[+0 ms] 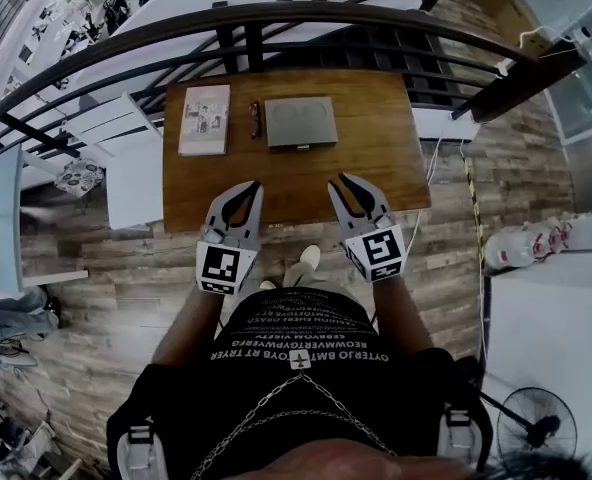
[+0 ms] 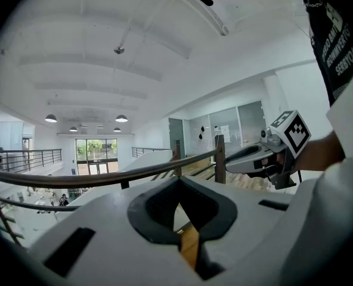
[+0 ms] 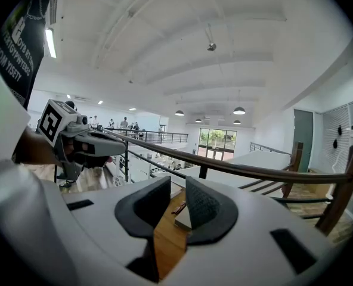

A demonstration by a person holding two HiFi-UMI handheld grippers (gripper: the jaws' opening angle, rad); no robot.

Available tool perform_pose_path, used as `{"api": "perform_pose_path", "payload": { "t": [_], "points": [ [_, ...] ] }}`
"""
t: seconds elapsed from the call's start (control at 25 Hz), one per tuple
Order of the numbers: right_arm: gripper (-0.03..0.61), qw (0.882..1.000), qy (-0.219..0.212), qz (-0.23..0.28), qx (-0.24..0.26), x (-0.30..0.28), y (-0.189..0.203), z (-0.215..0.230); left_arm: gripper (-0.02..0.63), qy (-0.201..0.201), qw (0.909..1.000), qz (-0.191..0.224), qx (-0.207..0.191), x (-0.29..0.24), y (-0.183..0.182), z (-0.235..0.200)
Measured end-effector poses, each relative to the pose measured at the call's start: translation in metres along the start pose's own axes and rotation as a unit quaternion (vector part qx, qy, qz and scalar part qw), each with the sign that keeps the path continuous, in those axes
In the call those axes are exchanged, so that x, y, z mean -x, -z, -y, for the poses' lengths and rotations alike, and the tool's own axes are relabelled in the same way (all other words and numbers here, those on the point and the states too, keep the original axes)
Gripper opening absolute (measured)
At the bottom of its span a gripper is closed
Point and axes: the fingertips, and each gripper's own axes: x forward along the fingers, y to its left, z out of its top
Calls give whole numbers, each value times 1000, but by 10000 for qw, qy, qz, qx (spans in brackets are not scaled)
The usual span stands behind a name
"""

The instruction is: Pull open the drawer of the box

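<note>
I am observing the grey box (image 1: 301, 122) lying flat toward the far side of the wooden table (image 1: 376, 168), its drawer closed. Just to its left a small dark item (image 1: 255, 119) is lying, then a book (image 1: 204, 119). I am holding both grippers over the table's near edge, well apart from the box. The left gripper (image 1: 251, 186) is showing its tips together, empty. The right gripper (image 1: 340, 180) is standing narrowly apart, nothing between its jaws.
</note>
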Motion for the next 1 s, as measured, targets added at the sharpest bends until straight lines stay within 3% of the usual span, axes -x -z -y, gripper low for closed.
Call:
{"api": "perform_pose_path", "payload": {
  "t": [0.52, 1.0],
  "points": [
    [67, 9999, -122, 70, -13, -38, -5, 66, 0, -297, 9996, -31, -29, -65, -13, -23],
    [67, 9994, -307, 164, -80, -49, 8, 149, 0, -555, 9982, -1, -218, -136, -37, -5]
  ]
}}
